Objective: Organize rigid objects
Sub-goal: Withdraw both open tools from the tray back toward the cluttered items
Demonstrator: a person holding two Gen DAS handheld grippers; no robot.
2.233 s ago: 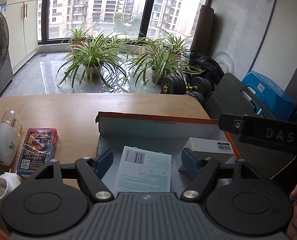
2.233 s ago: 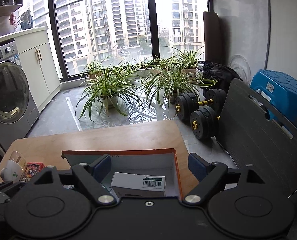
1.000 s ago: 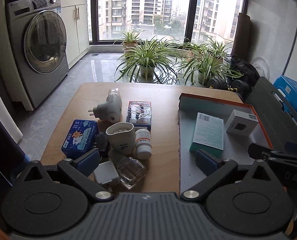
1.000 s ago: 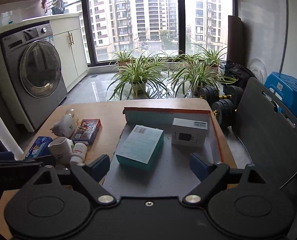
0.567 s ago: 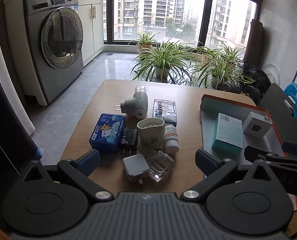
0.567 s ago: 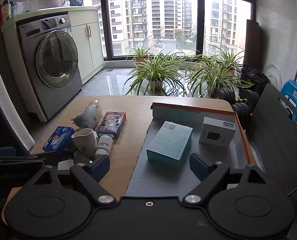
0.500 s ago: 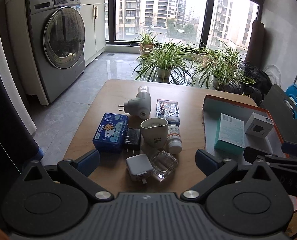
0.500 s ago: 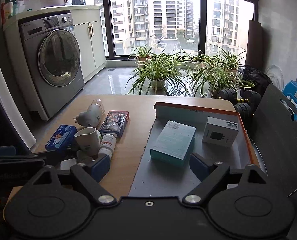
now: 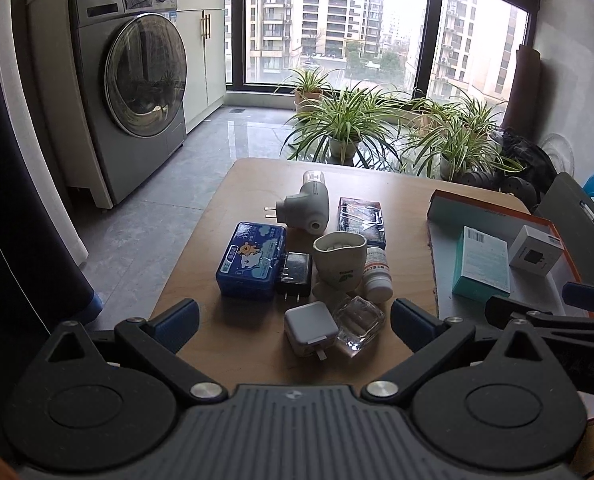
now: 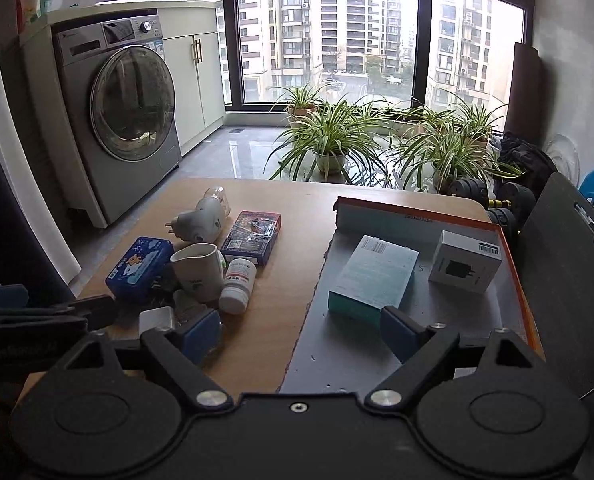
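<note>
Two boxes, teal flat carton [image 10: 373,276] and white cube box [image 10: 465,262], already sat in the orange-rimmed grey cardboard tray [image 10: 513,280]. Approx eight items left, clustered on the wooden table [image 9: 257,184], incl. blue tin [image 9: 251,258] and white mug [image 9: 339,260]. Left gripper [image 9: 293,318] and right gripper [image 10: 301,336] both gaped wide, holding nothing.

Little can be read for certain. The white box [image 10: 465,261] in the tray [image 10: 513,264] carries a barcode sticker, and the teal box [image 10: 373,278] beside it bears another barcode label, both too small to read. Print on the pill bottle [image 10: 239,285], blue tin [image 9: 252,259] and cup [image 9: 340,261] left of the tray is illegible.
</note>
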